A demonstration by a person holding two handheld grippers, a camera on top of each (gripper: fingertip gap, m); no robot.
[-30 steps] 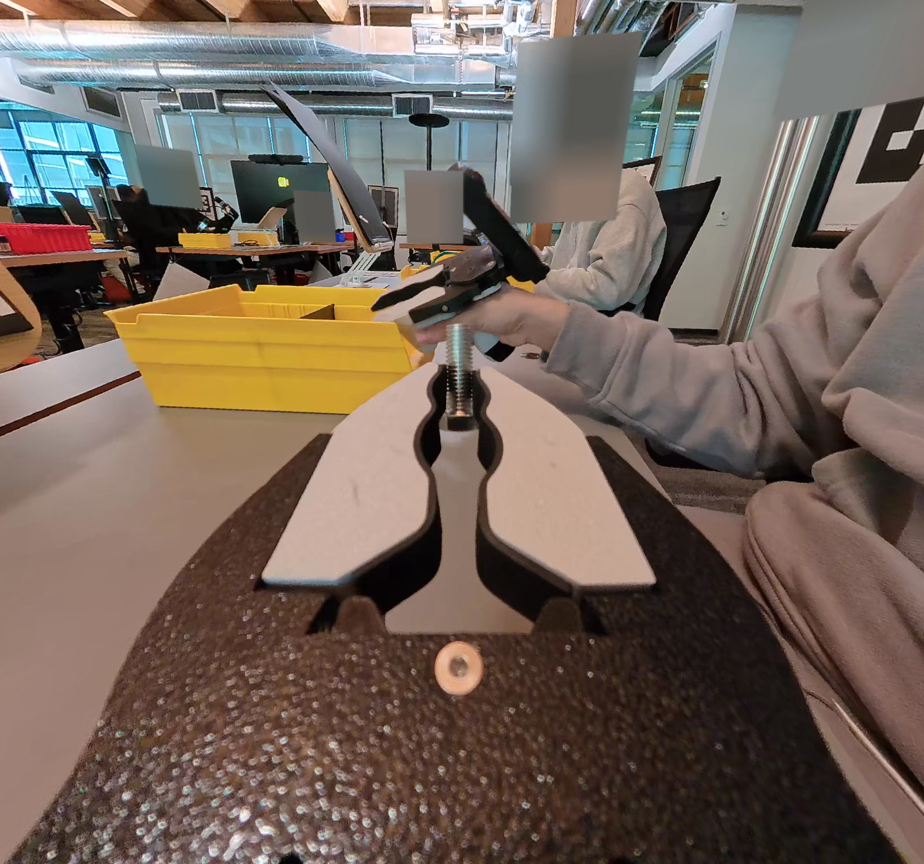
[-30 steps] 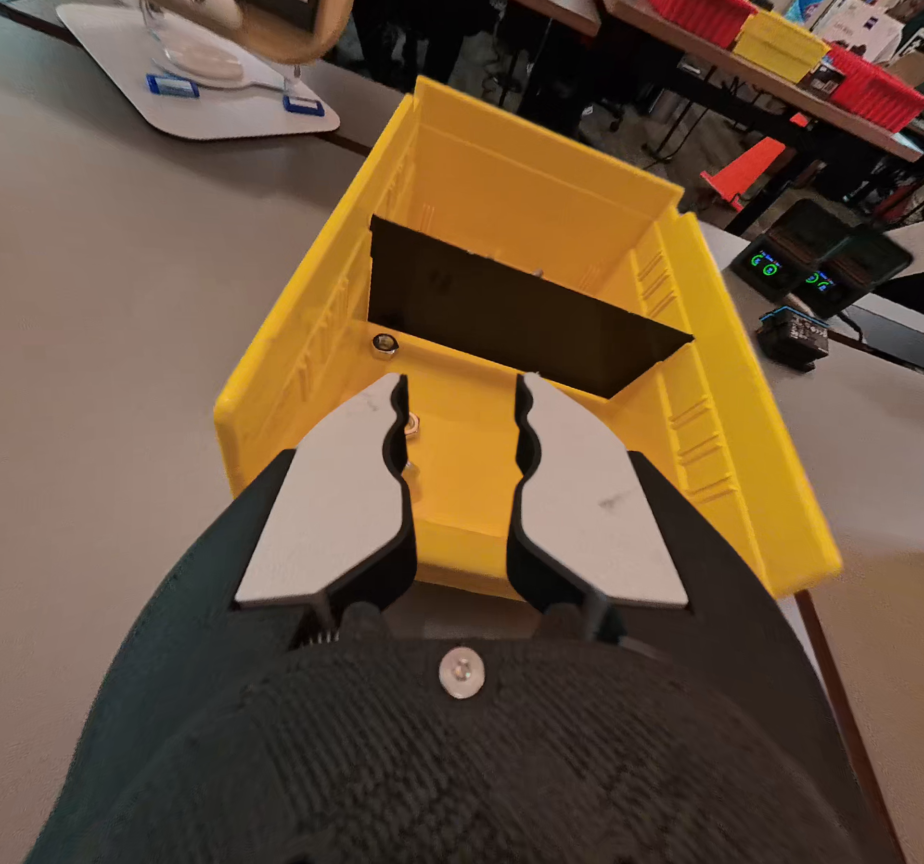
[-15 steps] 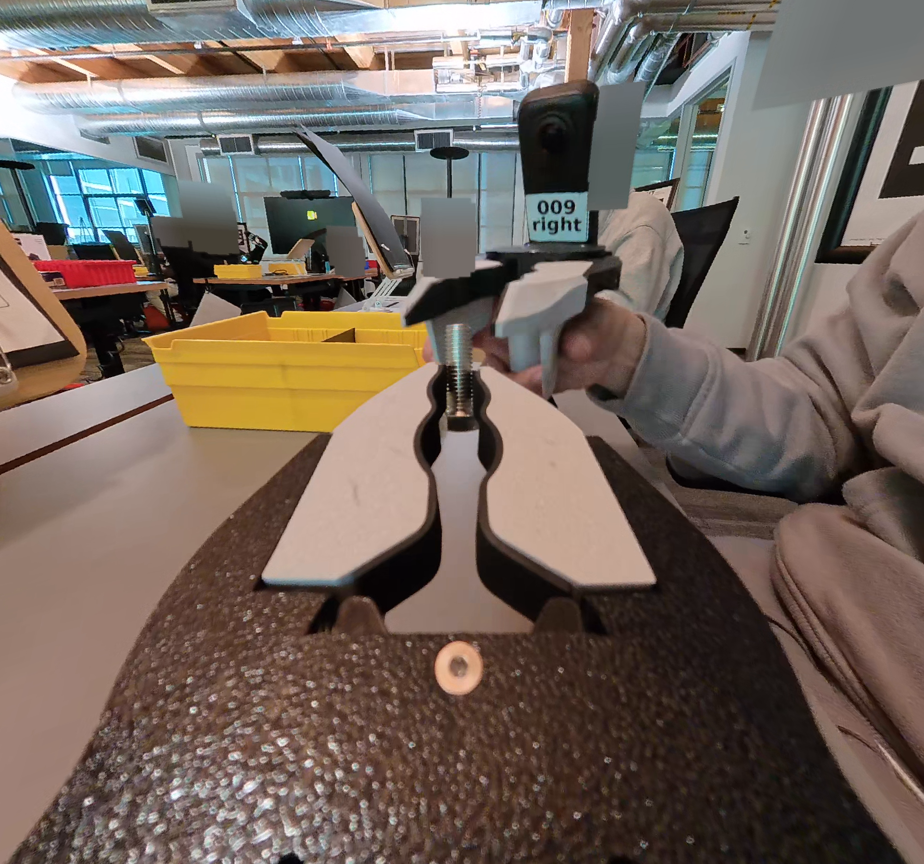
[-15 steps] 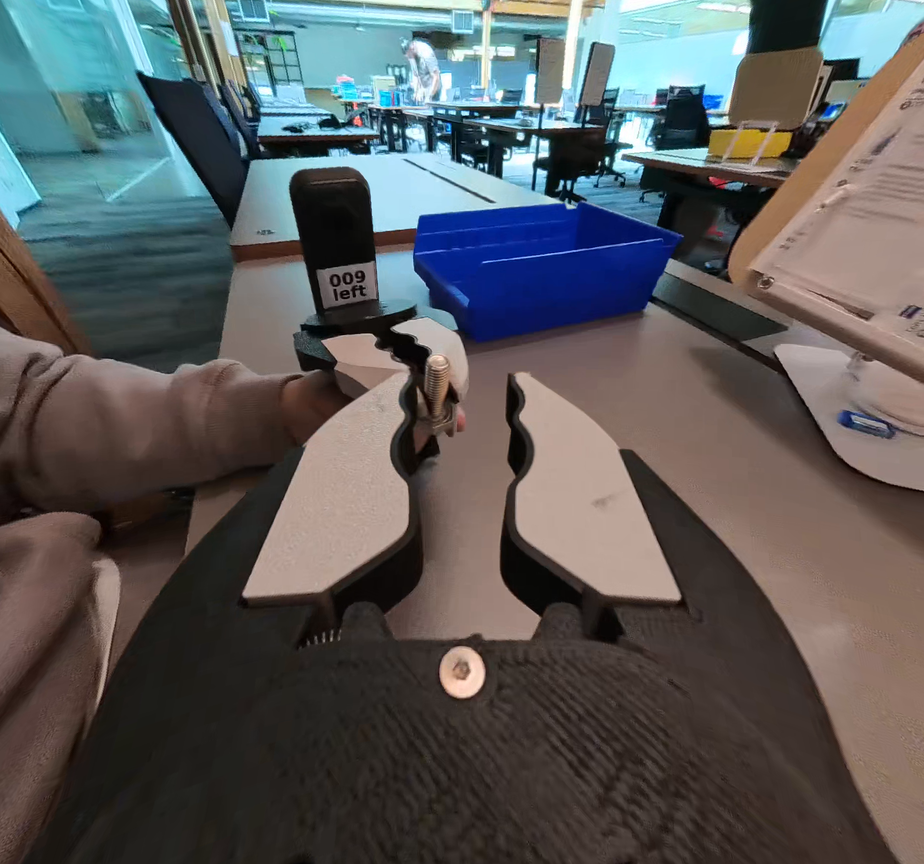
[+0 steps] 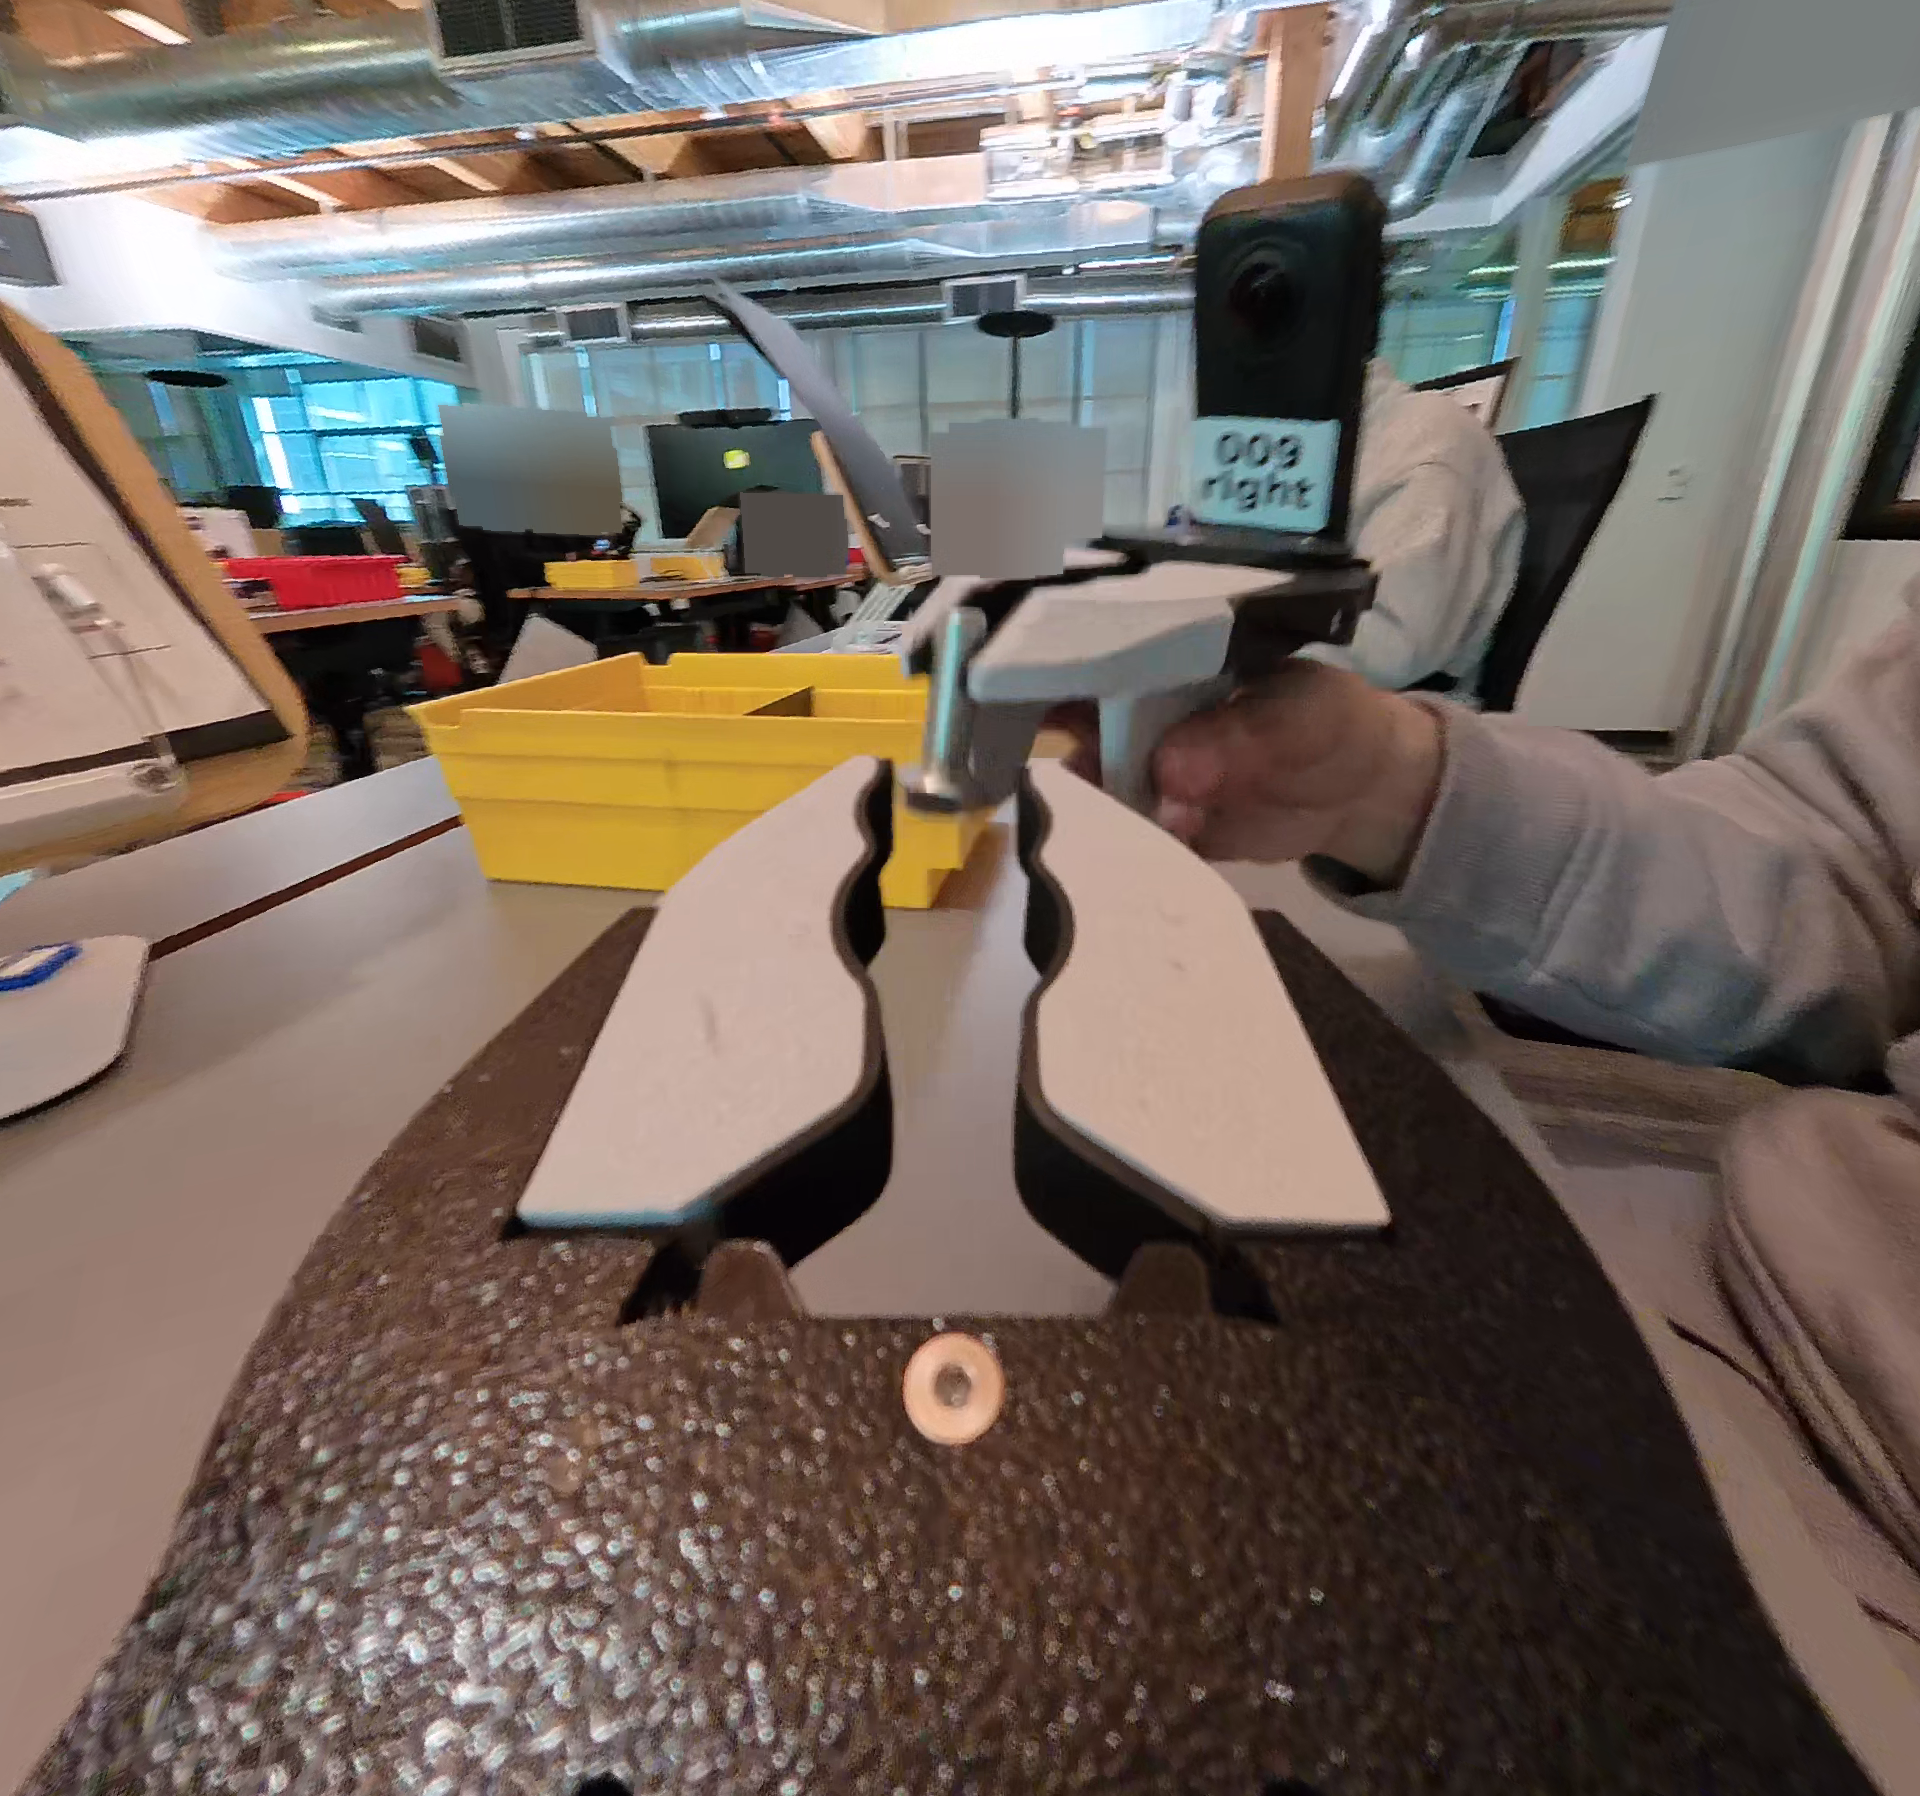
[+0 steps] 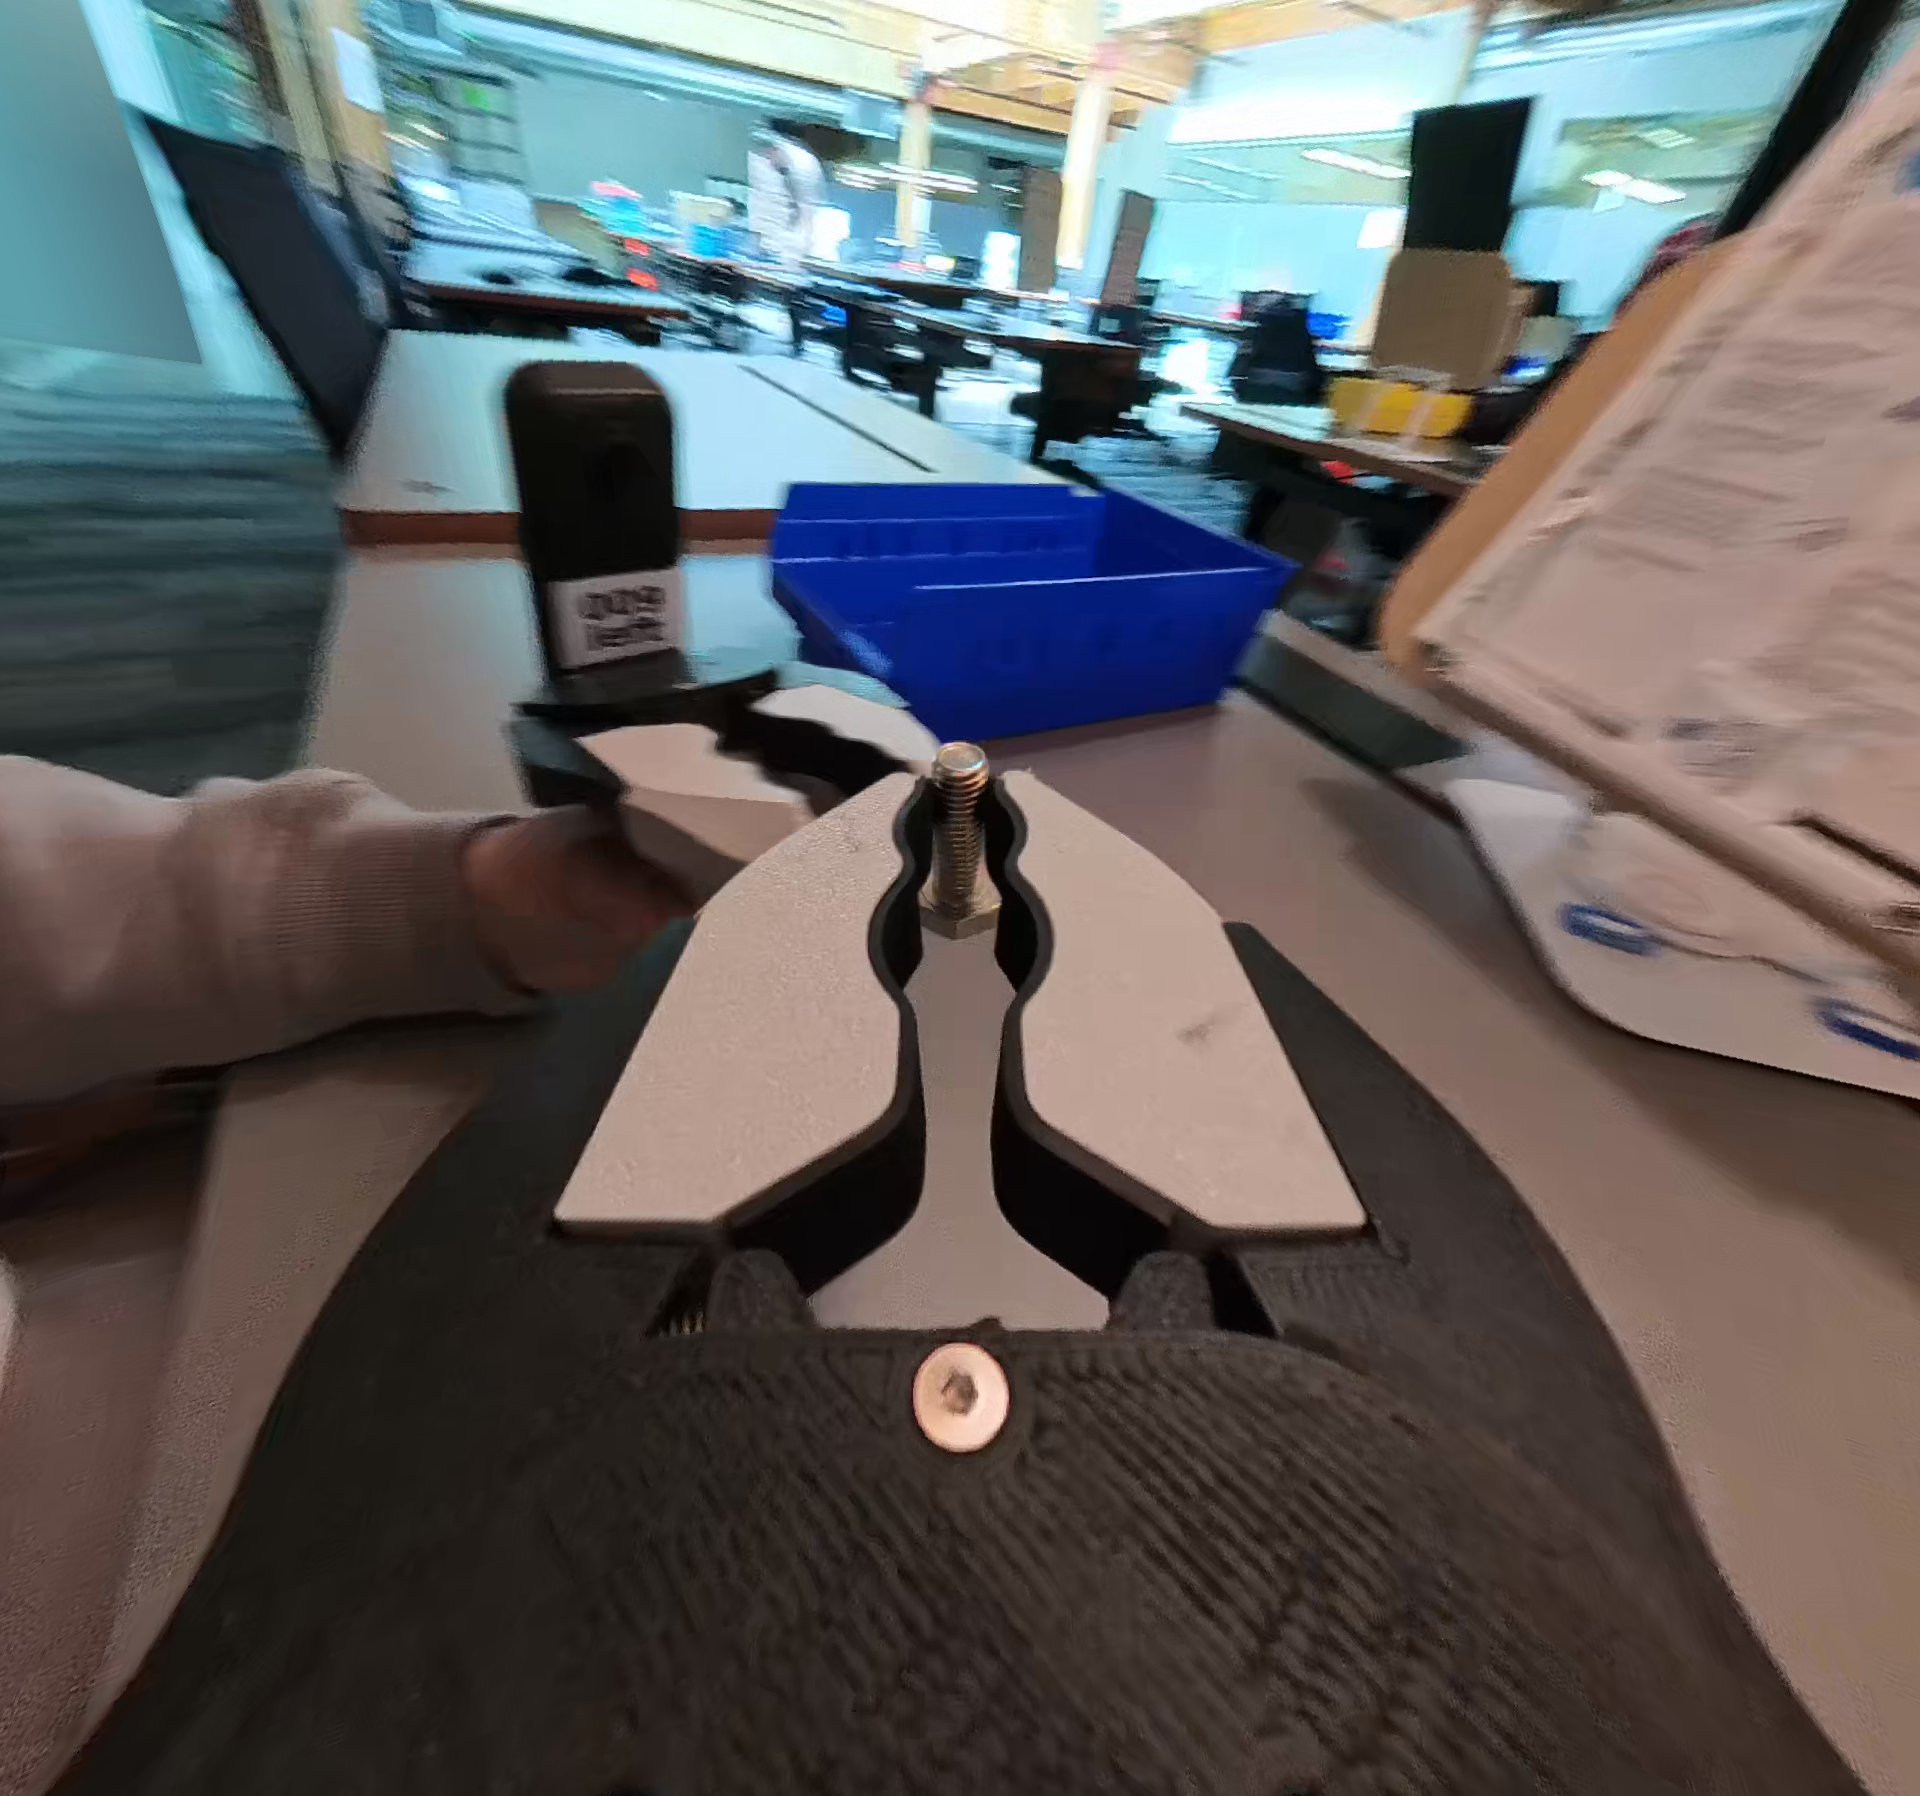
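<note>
A silver hex bolt (image 6: 958,853) stands upright between the fingertips of my right gripper (image 6: 961,785), which is shut on its threaded shank with the head toward the camera. In the left wrist view the same bolt (image 5: 948,707) hangs head down from my right gripper (image 5: 951,650), which a hand (image 5: 1278,770) holds. My left gripper (image 5: 951,790) is open. The bolt's head hangs between its tips, but its pads do not press on it. My left gripper also shows in the right wrist view (image 6: 831,754), just left of the bolt, with its jaws apart.
A yellow bin (image 5: 665,770) with a dark divider stands on the grey table (image 5: 260,1123) behind the grippers. A blue bin (image 6: 1039,645) stands on the far side. A paper stand (image 6: 1662,551) on a white base (image 6: 1662,936) is to the right. Left and right tips are no more than a few centimetres apart.
The bolt has passed from my left gripper to my right. The right gripper swung over from the yellow bin and shut on the shank, and the left gripper opened and let go.
</note>
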